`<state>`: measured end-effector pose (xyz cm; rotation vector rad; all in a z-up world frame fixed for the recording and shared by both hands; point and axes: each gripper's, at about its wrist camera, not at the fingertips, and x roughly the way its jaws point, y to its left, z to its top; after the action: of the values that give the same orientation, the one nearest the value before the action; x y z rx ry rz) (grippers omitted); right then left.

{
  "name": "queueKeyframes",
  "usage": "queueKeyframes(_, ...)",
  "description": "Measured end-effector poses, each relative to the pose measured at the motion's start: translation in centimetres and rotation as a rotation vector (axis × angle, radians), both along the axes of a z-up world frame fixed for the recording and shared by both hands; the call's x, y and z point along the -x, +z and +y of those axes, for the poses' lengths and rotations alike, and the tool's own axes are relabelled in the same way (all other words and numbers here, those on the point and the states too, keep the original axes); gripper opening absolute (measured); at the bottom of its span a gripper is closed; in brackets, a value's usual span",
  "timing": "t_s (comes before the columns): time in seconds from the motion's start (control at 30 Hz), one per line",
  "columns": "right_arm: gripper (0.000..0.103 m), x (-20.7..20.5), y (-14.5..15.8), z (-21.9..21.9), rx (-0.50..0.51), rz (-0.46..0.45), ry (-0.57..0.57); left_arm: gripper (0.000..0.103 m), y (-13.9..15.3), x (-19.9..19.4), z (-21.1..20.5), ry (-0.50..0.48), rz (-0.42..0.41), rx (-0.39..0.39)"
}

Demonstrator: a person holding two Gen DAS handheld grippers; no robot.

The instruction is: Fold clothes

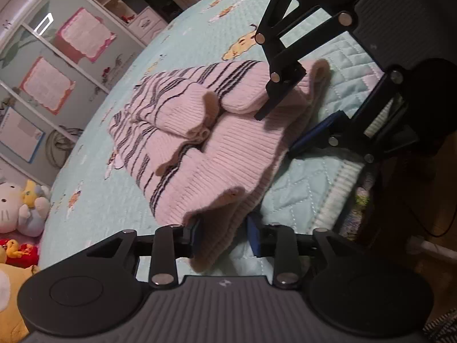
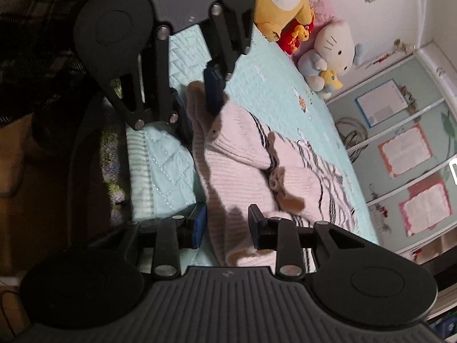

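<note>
We have the pink striped sweater (image 1: 200,131) on the bed (image 1: 177,48), its sleeves tucked across its middle. Our left gripper (image 1: 225,237) and right gripper (image 2: 225,228) sit at the near hem, one at each corner. Both jaws are open with the cloth between them, likely so we can lift the hem evenly.

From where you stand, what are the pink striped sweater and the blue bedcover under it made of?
The sweater looks like soft ribbed knit, wool or acrylic: its pink surface shows fine ridges and fuzzy edges, with dark stripes. The bedcover seems to be quilted cotton or polyester, matte, with stitched diamond lines and printed cartoon figures.
</note>
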<state>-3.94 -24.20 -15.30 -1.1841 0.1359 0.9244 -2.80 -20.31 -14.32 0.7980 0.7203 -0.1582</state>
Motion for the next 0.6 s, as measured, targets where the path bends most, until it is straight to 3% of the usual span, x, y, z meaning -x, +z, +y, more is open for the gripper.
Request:
queueKeyframes(0.27,0.033,-0.1,0.5,-1.2,-0.003,-0.007,-0.027,0.037,0.2,0.2,0.0,-0.001,-0.013,-0.017)
queueKeyframes(0.37,0.033,-0.1,0.5,-0.9,-0.029,0.016,-0.043,0.036,0.4,-0.8,-0.1,0.025,-0.001,0.018)
queueKeyframes(0.6,0.034,-0.5,0.3,-1.2,-0.037,-0.002,-0.044,0.046,0.1,-0.7,0.3,0.023,-0.033,0.002)
